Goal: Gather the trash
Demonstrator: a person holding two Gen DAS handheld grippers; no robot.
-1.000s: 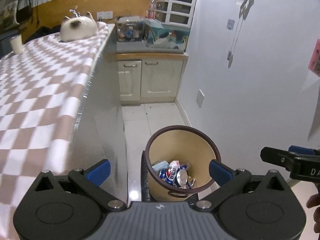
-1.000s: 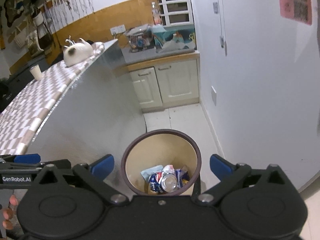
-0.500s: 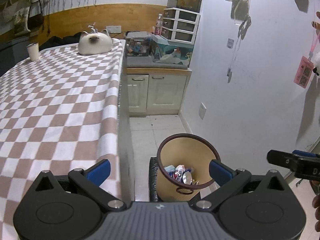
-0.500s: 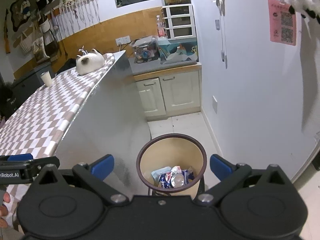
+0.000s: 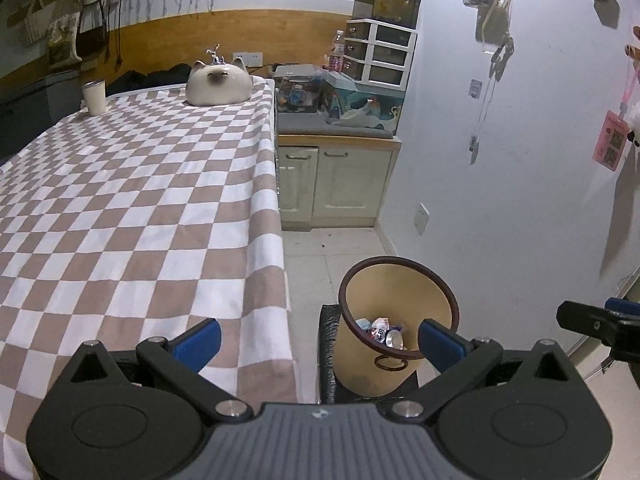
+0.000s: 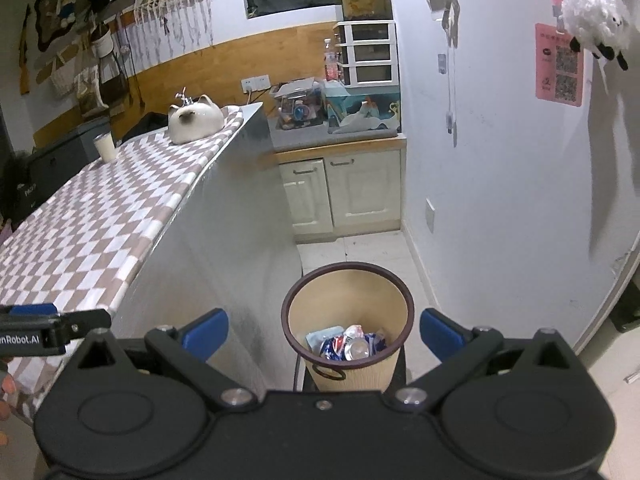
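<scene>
One checked tablecloth (image 5: pixel 132 200) carries one cat-shaped pot (image 5: pixel 218 88) and one cup (image 5: pixel 94 97). Beside it, one trash bin (image 6: pixel 340 304) holds perhaps four scraps (image 6: pixel 352 346). Left gripper (image 5: pixel 318 338) and right gripper (image 6: pixel 324 332) both gape wide, empty.

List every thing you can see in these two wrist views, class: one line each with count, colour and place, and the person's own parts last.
Trash bin: one, tan with dark brown rim, on the floor beside the table's end.
Trash: several pieces, blue, white and silver, including a can, inside the bin.
Tablecloth: one, brown and white checked, covering the table.
Cat-shaped ornament: one, cream, at the table's far end.
Cup: one, white, far left of the table.
Cabinet: one, cream, against the far wall.
Drawer unit: one, white, on the cabinet top.
Plush sheep: one, white, hanging on the right wall.
Left gripper: one, black with blue pads, open, empty.
Right gripper: one, black with blue pads, open, empty.
</scene>
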